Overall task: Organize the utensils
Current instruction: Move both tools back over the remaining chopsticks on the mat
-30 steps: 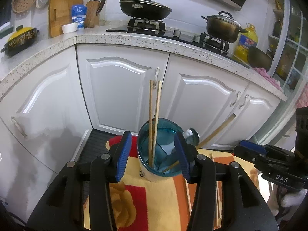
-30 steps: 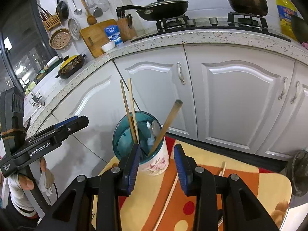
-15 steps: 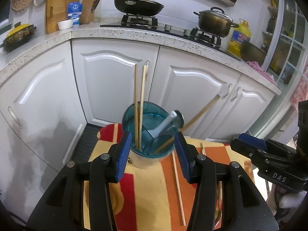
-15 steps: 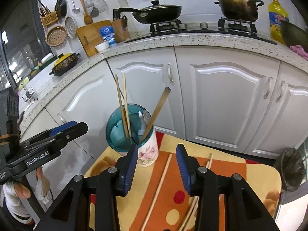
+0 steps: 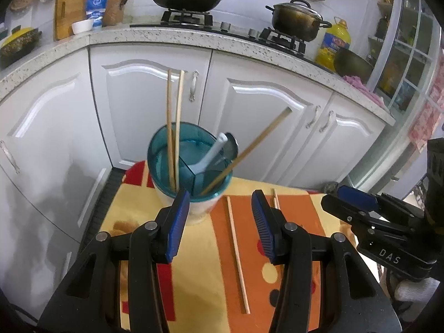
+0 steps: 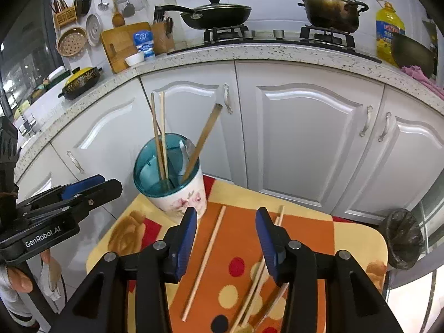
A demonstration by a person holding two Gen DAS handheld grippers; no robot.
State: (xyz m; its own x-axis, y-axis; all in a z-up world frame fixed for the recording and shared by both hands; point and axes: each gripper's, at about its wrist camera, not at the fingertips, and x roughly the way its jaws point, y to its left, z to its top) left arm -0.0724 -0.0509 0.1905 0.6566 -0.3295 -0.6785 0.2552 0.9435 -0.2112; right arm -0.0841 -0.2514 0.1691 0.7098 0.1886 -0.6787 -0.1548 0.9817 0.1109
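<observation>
Both grippers backed away from utensil holder (image 5: 191, 166) — left gripper (image 5: 220, 227), right gripper (image 6: 226, 240) spread, empty.

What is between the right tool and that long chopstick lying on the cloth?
Nothing visible. The right tool hangs open above the lone chopstick, with only bare cloth around it. The holder stands behind, off to the left.

You can't see the lower ends of the chopsticks (image 5: 174, 127) inside the teal-rimmed utensil holder (image 6: 177, 194). The loose chopsticks (image 6: 258, 277) on the patterned surface (image 6: 347, 238) run behind your right claw's (image 6: 226, 245) finger.
</observation>
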